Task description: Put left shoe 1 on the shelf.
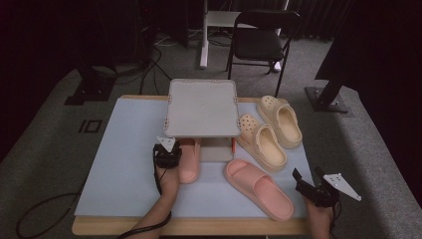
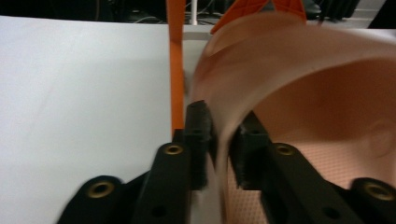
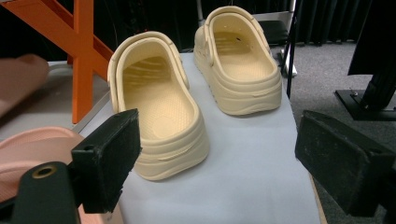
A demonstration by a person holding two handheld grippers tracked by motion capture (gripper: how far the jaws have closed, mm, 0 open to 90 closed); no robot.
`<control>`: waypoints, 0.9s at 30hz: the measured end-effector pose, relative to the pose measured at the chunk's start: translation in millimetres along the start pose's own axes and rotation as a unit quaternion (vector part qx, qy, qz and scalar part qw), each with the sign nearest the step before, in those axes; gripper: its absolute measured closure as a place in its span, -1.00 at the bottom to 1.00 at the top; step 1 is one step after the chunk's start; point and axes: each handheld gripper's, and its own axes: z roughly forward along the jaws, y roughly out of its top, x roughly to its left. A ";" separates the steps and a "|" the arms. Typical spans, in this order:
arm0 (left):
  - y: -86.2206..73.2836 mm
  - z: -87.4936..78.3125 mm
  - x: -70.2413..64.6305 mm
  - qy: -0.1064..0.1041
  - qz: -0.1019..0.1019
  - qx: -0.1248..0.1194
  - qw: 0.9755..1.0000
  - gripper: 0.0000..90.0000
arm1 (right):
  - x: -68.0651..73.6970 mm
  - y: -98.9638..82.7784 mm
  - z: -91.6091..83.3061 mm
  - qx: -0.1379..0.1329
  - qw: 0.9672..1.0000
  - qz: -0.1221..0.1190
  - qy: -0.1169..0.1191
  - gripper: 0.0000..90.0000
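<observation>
We note the pink slide held by the left gripper (image 1: 166, 155): the pink slide (image 1: 189, 160) lies with its toe end tucked under the grey rack (image 1: 201, 107), long axis running from the person toward that rack, heel nearest the gripper. In the left gripper view the slide's thin side wall (image 2: 223, 140) stands between the two black pads; whether the pads press on it we cannot tell through the blur. An orange upright (image 2: 176, 70) of the rack rises just beside the slide.

The second pink slide (image 1: 259, 188) lies in front of the rack toward the person, angled, its toe pointing away from the rack. Soft matte foam, rounded edges, dimpled footbed.

Two cream clogs (image 1: 271, 132) sit beside the rack, perforated toes toward its far end, heels toward us; smooth moulded foam, ribbed insoles.

The right gripper (image 1: 311, 186) hovers well off from the rack with its jaws spread wide, nothing between them.

The counter (image 1: 124, 164) carries a pale blue mat.
</observation>
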 end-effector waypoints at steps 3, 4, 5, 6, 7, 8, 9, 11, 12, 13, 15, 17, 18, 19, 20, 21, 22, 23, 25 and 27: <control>2.9 -3.0 1.3 -0.014 -0.008 -0.007 1.000 0.50 | 0.0 0.0 -0.1 0.000 1.000 -0.001 0.000 -0.70; 4.5 -5.5 1.8 -0.017 -0.005 -0.005 1.000 0.43 | 0.2 0.1 -0.2 0.000 1.000 0.000 0.000 -0.70; 5.2 -7.7 2.7 -0.021 -0.005 -0.005 1.000 0.42 | 0.3 0.1 -0.1 0.000 1.000 0.000 0.001 -0.70; 5.4 -9.7 3.5 -0.028 -0.006 -0.003 1.000 0.39 | 0.5 0.1 -0.2 0.000 1.000 -0.001 0.000 -0.70; 5.5 -12.0 4.2 -0.036 -0.009 -0.001 0.999 0.33 | 0.6 0.2 -0.2 0.000 1.000 -0.001 0.001 -0.70; 5.3 -15.1 5.1 -0.038 -0.005 0.000 0.999 0.33 | 0.6 0.2 -0.2 0.000 1.000 -0.001 0.001 -0.70; 5.3 -18.6 6.3 -0.043 -0.004 -0.003 0.999 0.33 | 0.7 0.2 -0.2 0.000 1.000 -0.002 0.001 -0.70; 5.5 -21.7 7.8 -0.051 -0.005 -0.003 0.999 0.33 | 0.9 0.3 -0.1 0.000 1.000 -0.002 0.001 -0.70; 6.2 -27.1 9.5 -0.058 0.000 -0.002 0.998 0.33 | 1.1 0.4 -0.1 0.000 1.000 -0.002 0.002 -0.70; 6.7 -29.3 10.4 -0.065 0.003 0.002 0.998 0.25 | 1.5 0.8 -0.3 0.001 1.000 -0.003 0.004 -0.70; 6.7 -36.6 12.2 -0.076 0.009 0.006 0.997 0.24 | 2.5 1.3 -0.5 0.000 1.000 -0.003 0.004 -0.70; 5.9 -44.8 13.4 -0.086 0.017 0.004 0.996 0.24 | 3.0 1.7 -0.7 0.001 1.000 -0.006 0.005 -0.70; 5.3 -48.6 14.3 -0.088 0.023 0.003 0.996 0.24 | 3.3 1.8 -0.6 0.001 1.000 -0.006 0.005 -0.70; 4.7 -52.4 15.6 -0.094 0.025 0.004 0.995 0.24 | 3.6 1.9 -0.5 0.001 1.000 -0.006 0.005 -0.70; 4.0 -55.5 17.0 -0.101 0.022 0.006 0.995 0.24 | 3.8 1.9 -0.5 0.002 1.000 -0.006 0.005 -0.70; 3.3 -58.8 18.5 -0.103 0.024 0.009 0.994 0.24 | 3.8 1.8 -0.6 0.001 1.000 -0.007 0.005 -0.70; 2.3 -62.1 19.4 -0.107 0.027 0.008 0.994 0.24 | 4.0 1.8 -0.6 0.002 1.000 -0.008 0.004 -0.70; 1.3 -65.4 20.2 -0.111 0.030 0.007 0.993 0.24 | 4.0 1.8 -0.6 0.002 1.000 -0.008 0.004 -0.70; -1.4 -71.3 21.4 -0.117 0.034 0.010 0.993 0.20 | 4.2 1.8 -0.5 0.002 1.000 -0.007 0.005 -0.70; -5.0 -77.8 22.0 -0.121 0.039 0.011 0.992 0.20 | 4.7 2.0 -0.8 0.002 1.000 -0.005 0.005 -0.70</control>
